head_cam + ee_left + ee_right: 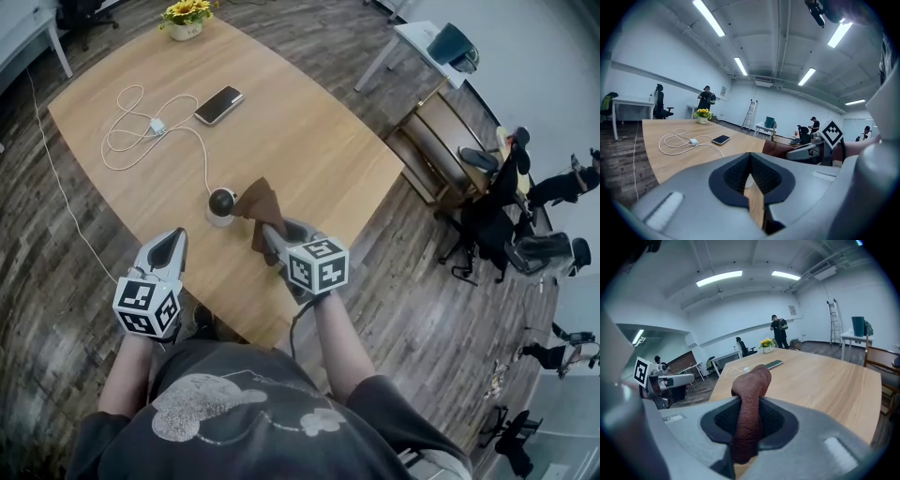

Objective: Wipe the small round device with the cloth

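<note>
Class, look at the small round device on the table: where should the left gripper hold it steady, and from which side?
Grip the small round device by its white base, coming from the near left, where the left gripper sits. Its dark top is rounded and would likely slip; the cloth crowds its right side and the cable leaves the far side.

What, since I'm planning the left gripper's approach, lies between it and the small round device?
Only bare tabletop, as the head view shows, between the left gripper and the small round device.
</note>
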Available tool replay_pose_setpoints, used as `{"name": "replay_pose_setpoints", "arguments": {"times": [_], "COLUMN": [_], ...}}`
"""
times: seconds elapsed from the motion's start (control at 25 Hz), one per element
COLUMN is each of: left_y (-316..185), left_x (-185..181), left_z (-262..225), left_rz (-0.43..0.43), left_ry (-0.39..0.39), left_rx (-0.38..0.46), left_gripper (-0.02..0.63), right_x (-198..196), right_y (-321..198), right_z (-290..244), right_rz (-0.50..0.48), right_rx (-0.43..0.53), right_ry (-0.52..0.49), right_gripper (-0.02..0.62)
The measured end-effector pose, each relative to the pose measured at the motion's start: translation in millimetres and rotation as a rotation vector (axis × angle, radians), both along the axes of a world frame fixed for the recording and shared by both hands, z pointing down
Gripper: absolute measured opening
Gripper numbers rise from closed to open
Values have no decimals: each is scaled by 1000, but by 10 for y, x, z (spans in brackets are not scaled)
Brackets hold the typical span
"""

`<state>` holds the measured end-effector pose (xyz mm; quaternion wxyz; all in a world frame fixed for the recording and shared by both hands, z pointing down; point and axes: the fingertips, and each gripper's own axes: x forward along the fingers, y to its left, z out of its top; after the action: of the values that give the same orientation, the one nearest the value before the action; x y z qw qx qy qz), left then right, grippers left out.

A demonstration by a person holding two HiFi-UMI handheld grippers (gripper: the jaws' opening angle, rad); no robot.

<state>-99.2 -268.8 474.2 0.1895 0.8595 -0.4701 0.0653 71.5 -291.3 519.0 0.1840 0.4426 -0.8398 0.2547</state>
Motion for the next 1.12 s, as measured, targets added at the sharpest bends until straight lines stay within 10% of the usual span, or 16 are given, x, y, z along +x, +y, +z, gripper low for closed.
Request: {"name": "replay_pose_setpoints", "arguments": {"times": [0.28,1.12], "left_y": [-47,-144], "left_x": [32,-97], "left_z": [83,386], "left_rz": [14,2], "left_ry": [17,30], "left_rx": [-28,-104], "left_gripper": [19,20], "right_x": [-77,-197], "right_y": [-464,-360], "right_z": [-181,783], "right_rz": [-11,-86], "right_rx": [67,-188], "right_ry": [4,161], "right_gripper": [74,74]}}
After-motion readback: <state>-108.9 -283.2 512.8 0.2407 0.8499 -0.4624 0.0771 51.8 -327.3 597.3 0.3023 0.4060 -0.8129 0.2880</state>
